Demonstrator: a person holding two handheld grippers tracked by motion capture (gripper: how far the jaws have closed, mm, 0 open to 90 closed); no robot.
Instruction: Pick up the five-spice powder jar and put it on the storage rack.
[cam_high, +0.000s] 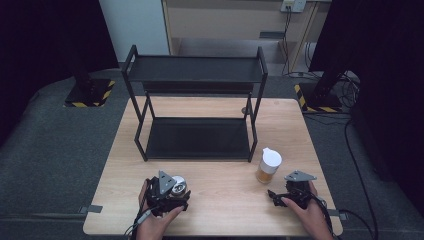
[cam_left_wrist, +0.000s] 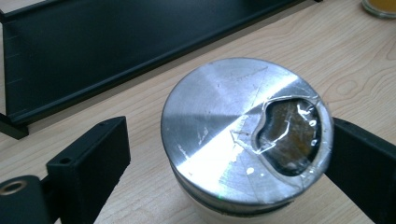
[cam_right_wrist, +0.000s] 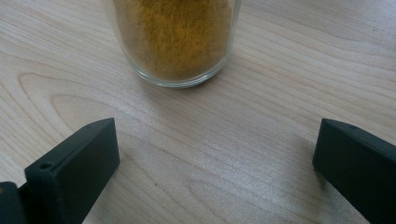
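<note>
A short jar with a brushed metal lid (cam_left_wrist: 233, 135) stands on the wooden table (cam_high: 220, 200) near its front left. My left gripper (cam_left_wrist: 226, 144) is open and straddles it. The right jaw sits against the lid's rim, and the left jaw stands clear of it. From above, the same jar (cam_high: 179, 186) shows in front of the left gripper (cam_high: 172, 194). A glass jar of yellow powder (cam_right_wrist: 173, 42) with a white cap (cam_high: 270, 158) stands at the front right. My right gripper (cam_right_wrist: 215, 140) is open just short of that jar, with bare wood between its jaws.
A black two-tier metal rack (cam_high: 197, 137) stands at the middle back of the table, both shelves bare. Its lower shelf edge (cam_left_wrist: 116, 60) lies just beyond the metal-lidded jar. Grey carpet and dark stands surround the table. The right gripper (cam_high: 286, 195) is near the front edge.
</note>
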